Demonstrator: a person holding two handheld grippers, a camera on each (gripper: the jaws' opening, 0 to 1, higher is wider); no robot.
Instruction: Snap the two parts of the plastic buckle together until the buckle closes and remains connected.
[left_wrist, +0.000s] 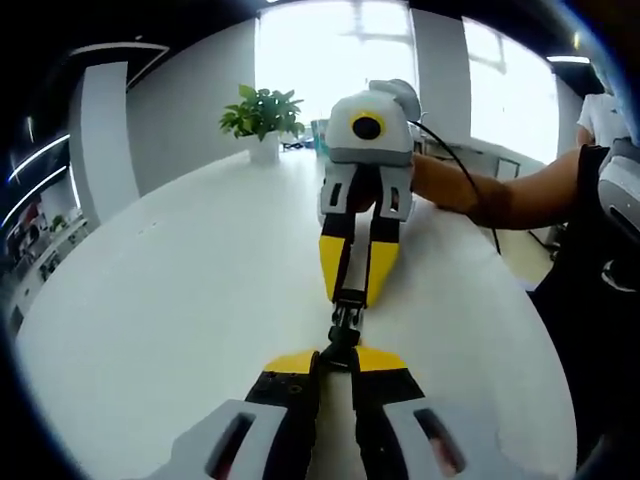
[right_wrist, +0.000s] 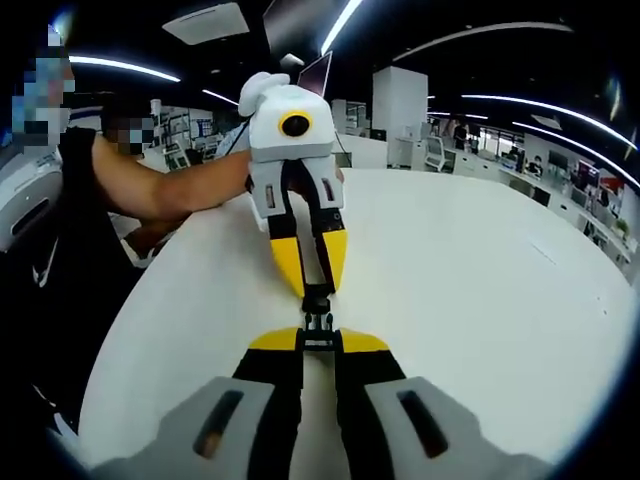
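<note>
A small black plastic buckle (left_wrist: 343, 325) hangs between the two grippers above the white table (left_wrist: 180, 300). My left gripper (left_wrist: 338, 352) is shut on its near half at the bottom of the left gripper view. My right gripper (left_wrist: 350, 295) faces it from above, shut on the far half. In the right gripper view the same buckle (right_wrist: 318, 322) spans from my right gripper (right_wrist: 318, 342) up to the left gripper (right_wrist: 314, 290). The two halves meet in the middle; whether they are latched I cannot tell.
A potted green plant (left_wrist: 262, 118) stands at the far end of the table. The person's arm (left_wrist: 500, 195) reaches in from the right; their dark-clothed body (right_wrist: 50, 250) stands at the table's edge. An office with desks lies behind (right_wrist: 520, 160).
</note>
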